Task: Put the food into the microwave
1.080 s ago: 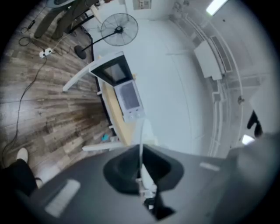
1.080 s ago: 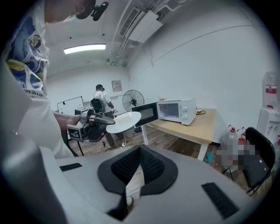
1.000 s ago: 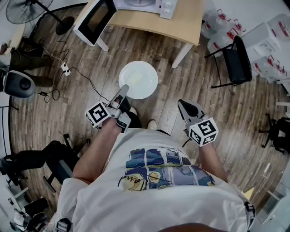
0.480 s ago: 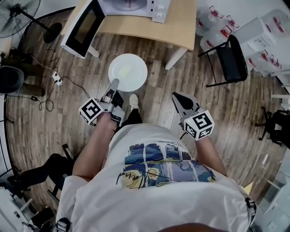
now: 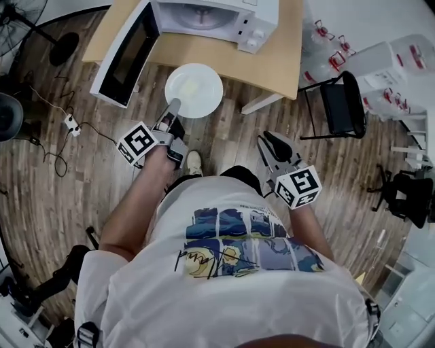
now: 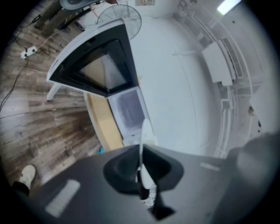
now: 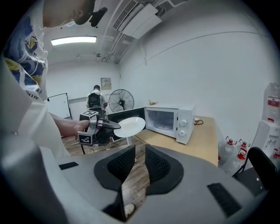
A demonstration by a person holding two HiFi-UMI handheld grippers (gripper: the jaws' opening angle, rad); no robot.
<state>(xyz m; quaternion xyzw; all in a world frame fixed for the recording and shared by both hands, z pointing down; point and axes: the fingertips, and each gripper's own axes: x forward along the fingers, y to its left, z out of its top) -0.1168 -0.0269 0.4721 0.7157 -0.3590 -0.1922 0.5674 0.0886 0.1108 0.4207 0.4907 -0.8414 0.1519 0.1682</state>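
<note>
The plate (image 5: 194, 90) is white and round, with a pale patch of food (image 5: 190, 87) near its middle. It is carried level at the near edge of the tabletop (image 5: 211, 53), before the microwave (image 5: 228, 15), whose door (image 5: 122, 58) stands open. My left tool (image 5: 172, 109) is clamped on the plate's near rim, which I judge keeps it flat for entry. My right tool (image 5: 270, 143) is held back with its jaws slightly apart and nothing between them.
</note>
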